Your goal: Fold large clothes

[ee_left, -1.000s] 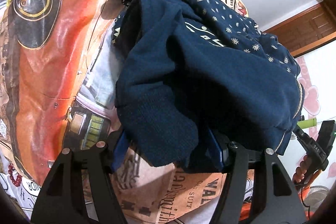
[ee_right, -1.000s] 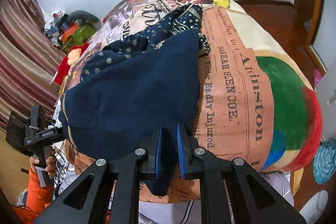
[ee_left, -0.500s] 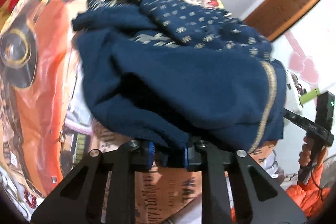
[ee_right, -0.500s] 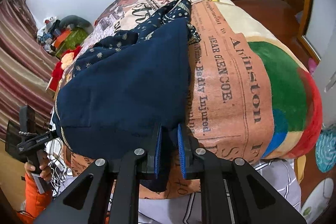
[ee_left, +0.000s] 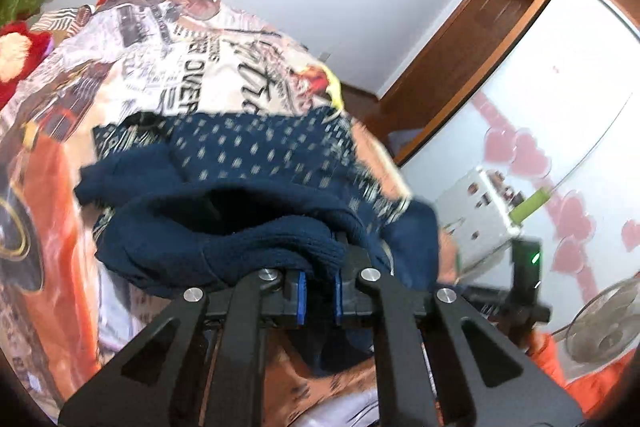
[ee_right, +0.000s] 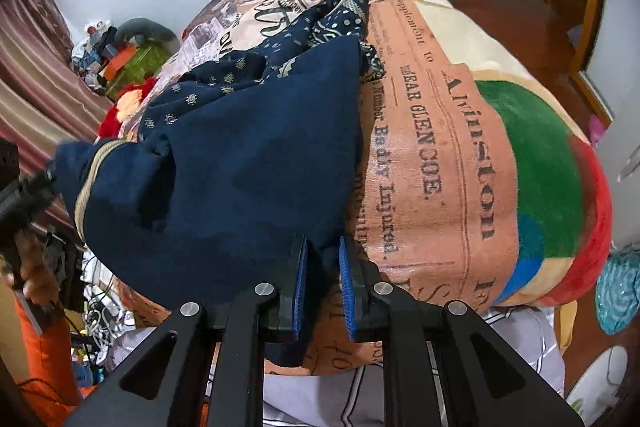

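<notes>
A navy sweater with a pale dotted pattern lies bunched on a bed covered by a newspaper-print blanket. My left gripper is shut on a thick ribbed fold of it, and the cloth hangs lifted off the bed. In the right wrist view the sweater spreads over the blanket. My right gripper is shut on its near edge, with cloth pinched between the blue pads. The other gripper shows at the far left, held by a hand.
A wooden door frame and a mirrored panel with pink hearts stand to the right. A fan sits low at the right. Clutter and a striped curtain lie beyond the bed's far left side.
My left gripper's jaws closed from wide open onto the sweater's ribbed fold, then rose and tilted up, lifting the cloth. The right gripper kept its grip and barely moved.
</notes>
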